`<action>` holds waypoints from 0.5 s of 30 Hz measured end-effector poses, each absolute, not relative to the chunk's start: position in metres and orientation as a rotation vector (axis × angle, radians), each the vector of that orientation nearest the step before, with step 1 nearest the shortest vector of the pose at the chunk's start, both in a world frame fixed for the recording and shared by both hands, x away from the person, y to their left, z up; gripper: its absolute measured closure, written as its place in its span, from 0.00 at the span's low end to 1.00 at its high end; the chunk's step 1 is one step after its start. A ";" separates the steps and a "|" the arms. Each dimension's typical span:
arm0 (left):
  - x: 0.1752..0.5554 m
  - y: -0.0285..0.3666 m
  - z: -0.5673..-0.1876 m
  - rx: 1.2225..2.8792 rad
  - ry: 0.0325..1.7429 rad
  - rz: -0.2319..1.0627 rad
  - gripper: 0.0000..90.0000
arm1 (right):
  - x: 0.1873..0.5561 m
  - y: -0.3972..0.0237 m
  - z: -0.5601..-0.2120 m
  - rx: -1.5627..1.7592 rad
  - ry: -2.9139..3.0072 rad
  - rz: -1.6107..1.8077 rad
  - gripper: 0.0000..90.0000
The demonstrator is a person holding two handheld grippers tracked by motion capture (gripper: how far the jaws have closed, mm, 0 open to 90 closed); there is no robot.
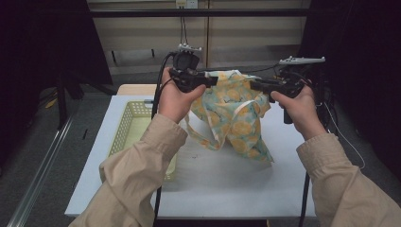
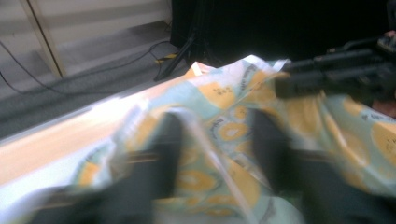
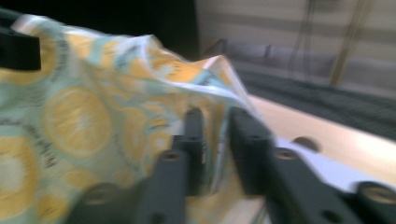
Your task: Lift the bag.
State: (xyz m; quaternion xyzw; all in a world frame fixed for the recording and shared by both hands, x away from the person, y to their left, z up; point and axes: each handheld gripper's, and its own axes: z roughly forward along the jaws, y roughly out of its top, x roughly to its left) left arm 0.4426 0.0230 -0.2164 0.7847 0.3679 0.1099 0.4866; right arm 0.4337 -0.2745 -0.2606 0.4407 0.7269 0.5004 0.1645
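Note:
A cloth bag (image 1: 234,118) printed with yellow lemon slices on pale green hangs between my two grippers, above the white table (image 1: 227,184). Its lower end and a strap trail down onto the tabletop. My left gripper (image 1: 213,80) holds the bag's top left. In the left gripper view its jaws (image 2: 217,135) stand somewhat apart with bunched fabric (image 2: 224,98) and a strap between them. My right gripper (image 1: 254,85) holds the top right. Its jaws (image 3: 215,126) stand close together, pinching a fold of the cloth (image 3: 79,116).
A pale yellow perforated basket (image 1: 126,124) stands on the table's left side, partly under the left sleeve. A wooden surface (image 1: 135,89) adjoins the table's far left edge. Cables run down from both grippers. Dark curtains stand at both sides.

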 end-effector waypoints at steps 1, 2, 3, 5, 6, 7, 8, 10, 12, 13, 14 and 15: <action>0.442 0.026 -0.219 1.910 0.891 0.260 0.46 | 0.431 -0.273 -0.262 1.254 2.084 1.413 0.67; 0.440 0.030 -0.223 1.899 0.890 0.243 0.39 | 0.430 -0.272 -0.264 1.255 2.092 1.414 0.58; 0.439 0.033 -0.226 1.896 0.890 0.227 0.29 | 0.427 -0.271 -0.266 1.259 2.102 1.418 0.50; 0.436 0.042 -0.231 1.896 0.870 0.224 0.22 | 0.421 -0.272 -0.267 1.267 2.083 1.422 0.41; 0.434 0.047 -0.233 1.904 0.860 0.224 0.19 | 0.419 -0.273 -0.268 1.274 2.086 1.438 0.37; 0.432 0.052 -0.235 1.915 0.860 0.224 0.15 | 0.417 -0.275 -0.269 1.283 2.090 1.456 0.35; 0.430 0.057 -0.237 1.916 0.845 0.218 0.13 | 0.415 -0.277 -0.270 1.284 2.096 1.459 0.34; 0.426 0.070 -0.242 1.933 0.826 0.217 0.10 | 0.410 -0.280 -0.271 1.273 2.101 1.459 0.34; 0.421 0.082 -0.249 1.938 0.815 0.219 0.07 | 0.405 -0.284 -0.275 1.278 2.102 1.454 0.33; 0.419 0.089 -0.252 1.945 0.803 0.219 0.06 | 0.403 -0.286 -0.278 1.275 2.102 1.447 0.32; 0.416 0.096 -0.256 1.942 0.796 0.218 0.06 | 0.401 -0.288 -0.281 1.266 2.107 1.435 0.31; 0.413 0.102 -0.260 1.942 0.791 0.216 0.06 | 0.398 -0.290 -0.285 1.257 2.109 1.414 0.30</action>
